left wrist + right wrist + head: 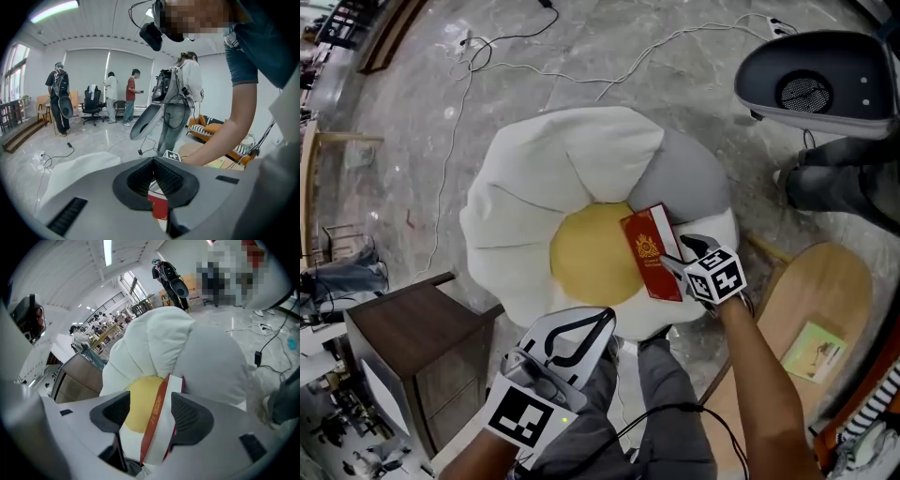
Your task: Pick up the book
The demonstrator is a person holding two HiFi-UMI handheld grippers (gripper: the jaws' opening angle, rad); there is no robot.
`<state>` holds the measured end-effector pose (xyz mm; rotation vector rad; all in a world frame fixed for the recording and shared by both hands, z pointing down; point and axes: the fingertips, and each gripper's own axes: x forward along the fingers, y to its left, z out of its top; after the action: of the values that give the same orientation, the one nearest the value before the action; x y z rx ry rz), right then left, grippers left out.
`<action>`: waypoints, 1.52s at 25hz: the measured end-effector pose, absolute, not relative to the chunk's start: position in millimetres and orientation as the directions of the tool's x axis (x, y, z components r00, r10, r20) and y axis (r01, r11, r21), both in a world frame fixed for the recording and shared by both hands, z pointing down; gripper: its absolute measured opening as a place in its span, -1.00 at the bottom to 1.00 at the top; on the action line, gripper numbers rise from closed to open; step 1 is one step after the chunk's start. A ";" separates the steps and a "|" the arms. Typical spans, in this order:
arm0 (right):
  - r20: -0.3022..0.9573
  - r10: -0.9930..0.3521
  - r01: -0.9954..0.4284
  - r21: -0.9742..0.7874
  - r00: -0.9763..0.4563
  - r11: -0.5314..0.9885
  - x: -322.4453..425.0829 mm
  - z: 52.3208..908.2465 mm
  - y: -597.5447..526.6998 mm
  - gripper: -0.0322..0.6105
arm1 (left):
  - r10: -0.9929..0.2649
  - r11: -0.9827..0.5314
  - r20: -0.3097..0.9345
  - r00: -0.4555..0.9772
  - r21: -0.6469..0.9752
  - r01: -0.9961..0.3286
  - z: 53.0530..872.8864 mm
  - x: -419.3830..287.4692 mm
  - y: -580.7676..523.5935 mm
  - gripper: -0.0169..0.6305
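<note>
One book [650,251], red, lies on cushion [534,187], at right rim of its yellow centre. Right gripper [149,414] straddles book's near edge: jaws wide apart, book between them, one pad clear of spine, no clamp yet. Step: closing in for grasp. Next: squeeze covers squarely, then lift. Left gripper [153,161] hangs back at cushion's near side, jaws together, empty. Unclear: whether other pad touches cover. Head view: gripper hides book's near corner.

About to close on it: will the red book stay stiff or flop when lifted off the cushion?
The book looks hardbound, so likely stiff, not floppy. It lies on a soft cushion, which may give and let it slide when nudged.
</note>
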<state>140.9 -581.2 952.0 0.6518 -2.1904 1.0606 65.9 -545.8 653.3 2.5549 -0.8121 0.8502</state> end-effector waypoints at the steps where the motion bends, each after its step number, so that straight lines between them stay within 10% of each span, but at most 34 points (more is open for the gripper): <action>1: 0.711 -0.153 -0.659 -0.520 -0.687 0.543 141.7 962.0 -580.7 -0.05 | -0.411 -0.781 0.632 0.657 0.127 -0.612 657.5 64.2 -545.1 -0.93; 28: 0.746 0.157 -0.684 -0.659 -0.647 0.312 117.4 1099.9 -537.1 0.07 | -0.402 -0.714 0.678 0.616 0.189 -0.674 715.6 22.5 -525.7 -0.93; 38: 0.761 0.019 -0.674 -0.585 -0.648 0.452 103.5 1036.3 -530.1 -0.10 | -0.429 -0.725 0.654 0.623 0.162 -0.669 686.6 17.6 -530.6 -0.93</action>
<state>103.5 -530.1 1036.3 0.5466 -1.9874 1.2319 17.6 -530.6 686.6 2.4570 -0.8737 0.8424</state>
